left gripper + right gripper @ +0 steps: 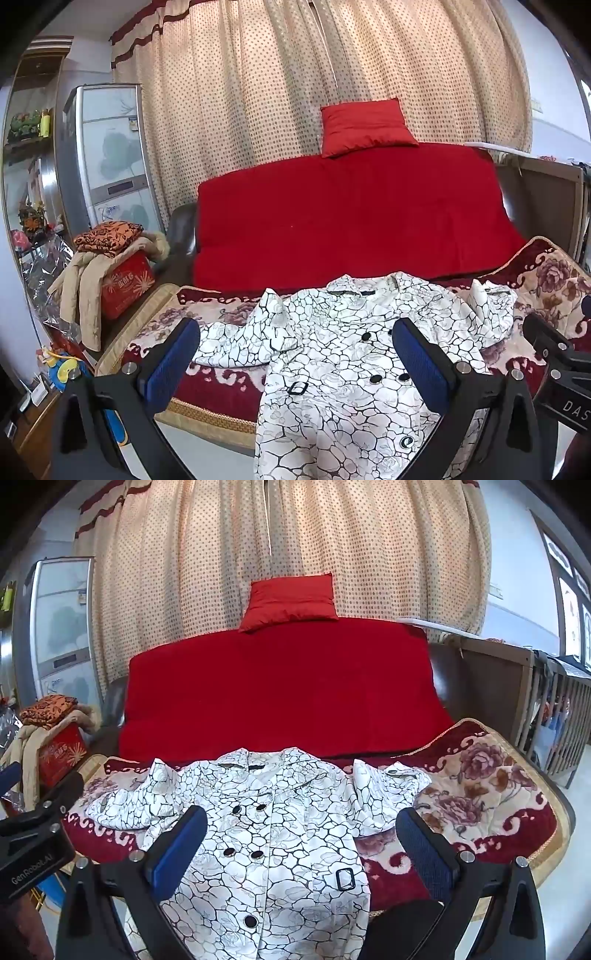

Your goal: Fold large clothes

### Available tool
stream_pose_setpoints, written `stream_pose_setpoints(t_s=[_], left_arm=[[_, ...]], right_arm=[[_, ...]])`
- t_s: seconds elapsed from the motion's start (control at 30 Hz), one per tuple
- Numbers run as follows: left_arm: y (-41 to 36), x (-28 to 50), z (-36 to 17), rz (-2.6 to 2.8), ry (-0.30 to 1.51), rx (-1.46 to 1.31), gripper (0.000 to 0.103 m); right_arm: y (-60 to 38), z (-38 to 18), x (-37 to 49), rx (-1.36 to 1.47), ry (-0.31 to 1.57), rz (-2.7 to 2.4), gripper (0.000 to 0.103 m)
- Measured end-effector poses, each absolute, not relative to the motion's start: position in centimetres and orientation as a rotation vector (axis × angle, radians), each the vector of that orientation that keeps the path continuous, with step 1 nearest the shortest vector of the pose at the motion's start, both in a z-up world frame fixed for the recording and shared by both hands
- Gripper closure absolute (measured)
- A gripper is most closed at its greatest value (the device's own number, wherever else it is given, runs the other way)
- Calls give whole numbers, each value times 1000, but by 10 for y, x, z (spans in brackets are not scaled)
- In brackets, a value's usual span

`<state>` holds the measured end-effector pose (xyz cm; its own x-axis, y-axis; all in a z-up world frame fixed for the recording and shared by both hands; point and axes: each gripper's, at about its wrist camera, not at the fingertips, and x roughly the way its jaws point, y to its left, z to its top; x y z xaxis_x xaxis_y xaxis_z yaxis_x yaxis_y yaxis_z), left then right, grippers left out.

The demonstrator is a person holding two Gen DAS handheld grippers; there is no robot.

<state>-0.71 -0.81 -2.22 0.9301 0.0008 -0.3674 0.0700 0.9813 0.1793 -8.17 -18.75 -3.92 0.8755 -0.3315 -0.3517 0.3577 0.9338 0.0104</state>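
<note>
A white coat (347,354) with a black crackle print and black buttons lies front up on the sofa seat, collar toward the backrest, both sleeves bunched at its sides. In the right wrist view the coat (273,842) fills the middle. My left gripper (301,356) hovers over its left half, open, nothing between the blue pads (166,369). My right gripper (301,840) hangs over the coat's right half, also open and holding nothing. Each gripper's black body shows at the edge of the other's view.
A floral red and cream blanket (480,794) covers the seat. A red throw (351,218) drapes the backrest with a red pillow (365,125) on top. A beige jacket and folded orange cloth lie on a red box (125,284) to the left. A wooden crib (554,716) stands on the right.
</note>
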Motion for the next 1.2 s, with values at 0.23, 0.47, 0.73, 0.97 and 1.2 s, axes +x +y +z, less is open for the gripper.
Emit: stream_pose_setpoints(t_s=[0.23,0.47,0.73,0.97,1.2], left_arm=[[-8,-6,-24,-36,380,190,0],[-8,-4,-26,-48,387,191,0],[-10,-1,-28,-54,399,198,0],[-9,-2,-28,-51,400,197,0],[-9,-2,-27,-49,400,198,0]], right_arm=[[-185,-35,-81,80,353,-356,0],[-185,-39,-82,84,358,-357,0],[-188,-41,-77,75,363,-353,0],[-187,-41,-77,67,351,-353,0],[-185,-40,-75,59,336,-346,0]])
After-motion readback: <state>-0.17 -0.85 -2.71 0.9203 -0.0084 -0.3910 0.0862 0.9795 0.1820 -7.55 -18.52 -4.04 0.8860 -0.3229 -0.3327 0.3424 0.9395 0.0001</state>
